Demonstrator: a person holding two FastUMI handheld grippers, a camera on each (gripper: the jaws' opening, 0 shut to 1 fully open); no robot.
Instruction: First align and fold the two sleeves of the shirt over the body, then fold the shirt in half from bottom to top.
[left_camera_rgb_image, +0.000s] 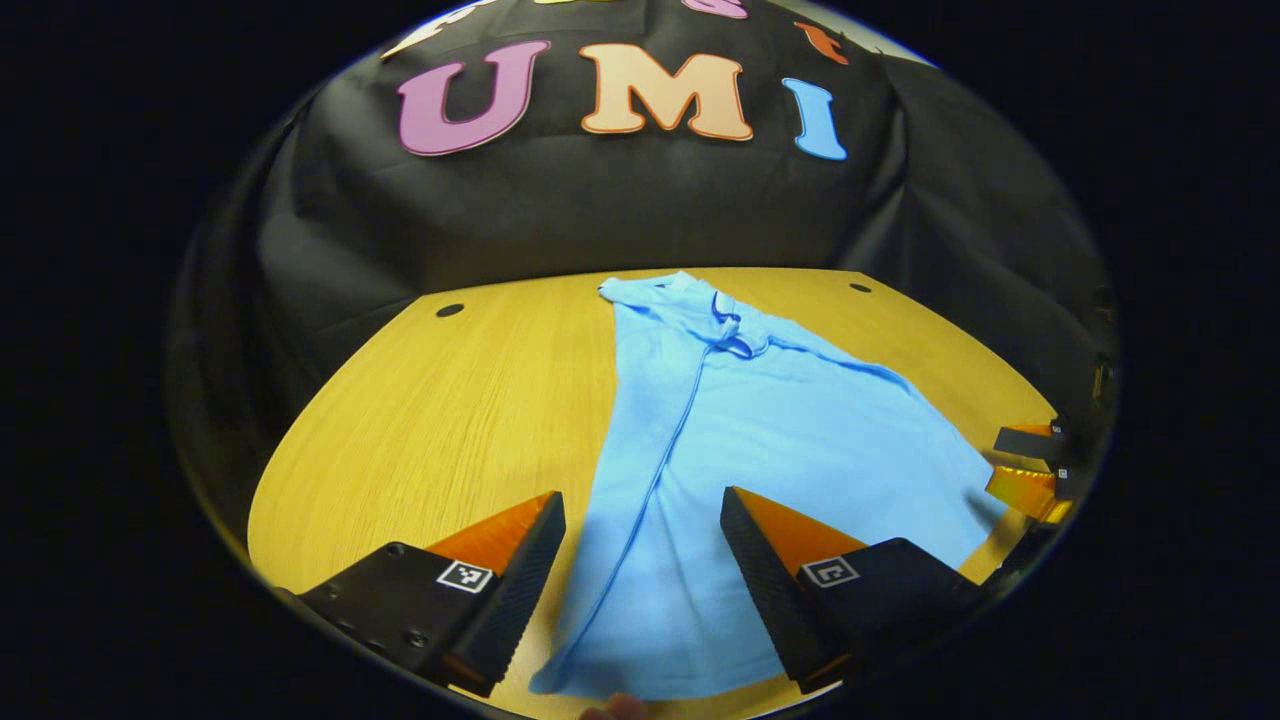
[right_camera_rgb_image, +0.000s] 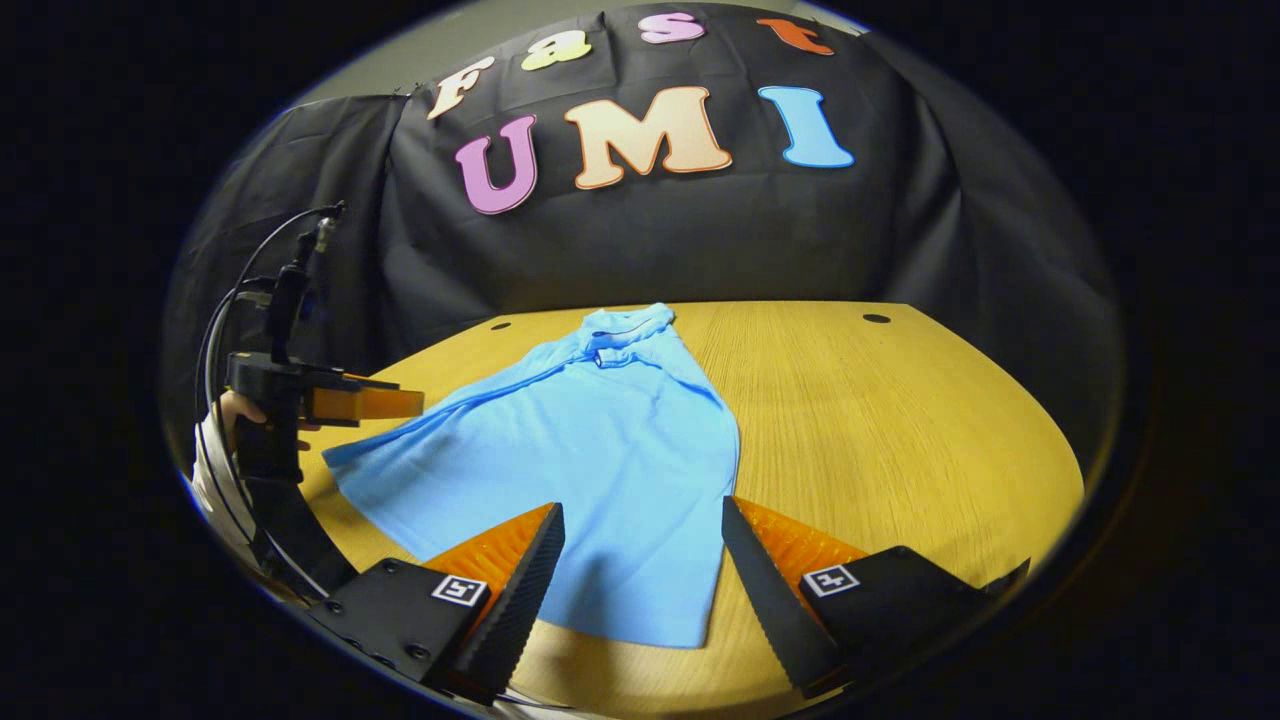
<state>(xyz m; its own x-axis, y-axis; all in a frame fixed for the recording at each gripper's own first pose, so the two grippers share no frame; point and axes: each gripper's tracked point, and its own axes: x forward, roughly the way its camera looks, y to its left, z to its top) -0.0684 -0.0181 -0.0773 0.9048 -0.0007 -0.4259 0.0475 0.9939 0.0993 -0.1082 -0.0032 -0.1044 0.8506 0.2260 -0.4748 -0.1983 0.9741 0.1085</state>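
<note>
so in the left gripper view, the left gripper (left_camera_rgb_image: 640, 560) hovers wide open, gripping nothing, over the shirt (left_camera_rgb_image: 760, 440) lying flat on the table (left_camera_rgb_image: 450, 420). right gripper view: the right gripper (right_camera_rgb_image: 640, 570) gapes empty above the hem, probably lining up for the bottom-to-top fold.

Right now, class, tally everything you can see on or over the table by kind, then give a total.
Shirts: 1, the blue shirt
Tables: 1, the wooden table
Tongs: 2, left tongs and right tongs
Total: 4
</note>
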